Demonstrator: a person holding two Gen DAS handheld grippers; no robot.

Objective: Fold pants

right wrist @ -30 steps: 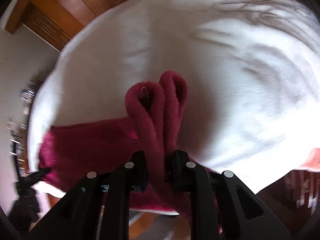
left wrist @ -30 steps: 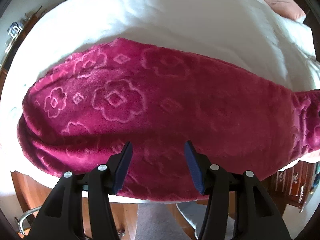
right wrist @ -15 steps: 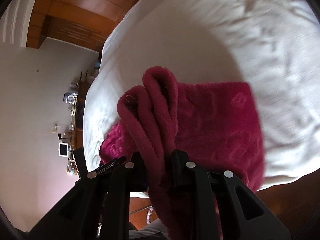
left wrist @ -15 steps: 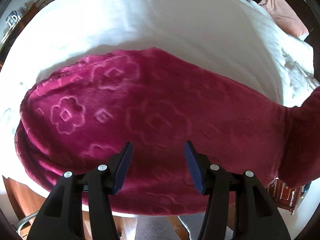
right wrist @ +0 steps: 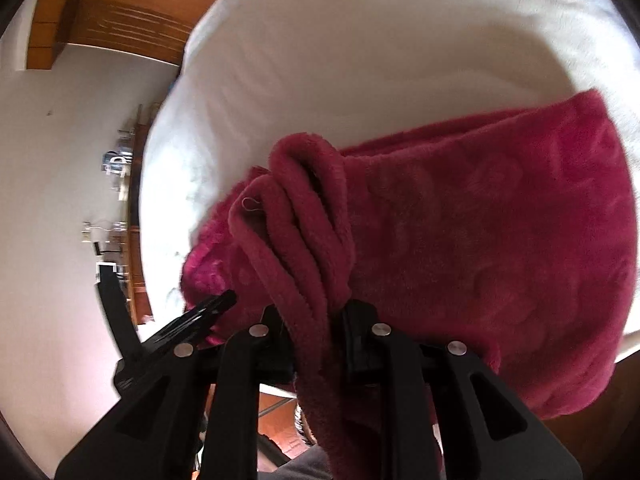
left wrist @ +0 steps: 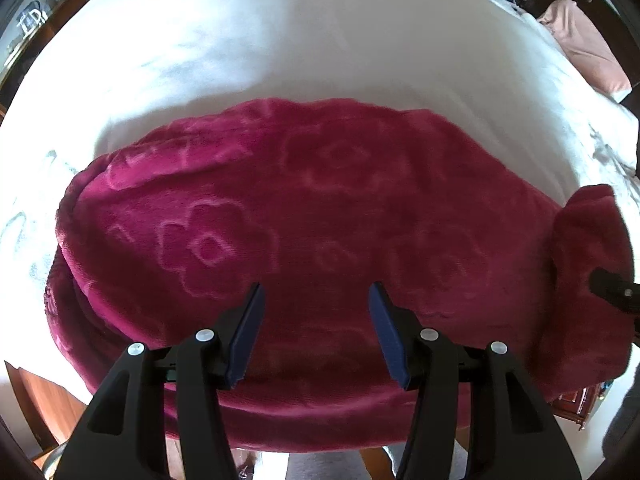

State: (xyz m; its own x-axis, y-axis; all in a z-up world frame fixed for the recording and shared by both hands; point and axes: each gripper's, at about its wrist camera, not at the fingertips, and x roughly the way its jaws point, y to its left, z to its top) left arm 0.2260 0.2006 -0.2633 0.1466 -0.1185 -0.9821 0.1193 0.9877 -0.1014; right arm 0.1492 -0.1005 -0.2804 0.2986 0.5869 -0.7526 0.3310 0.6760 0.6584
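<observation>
Our right gripper pinches a bunched cuff end of the magenta fleece pants, lifted above the rest. Our left gripper hovers half-open and empty; the pants lie just beyond its fingertips on the white bed. To fold well, we should carry the cuffs across level, line up the edges, then lower them flat before letting go.

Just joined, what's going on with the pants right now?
A person is folding dark pink fleece pants with an embossed flower pattern on a white bed cover. The right hand-held gripper is clamped on a bunched end of the pants, lifted above the part lying flat. The left hand-held gripper hovers open above the flat part, holding nothing.
</observation>
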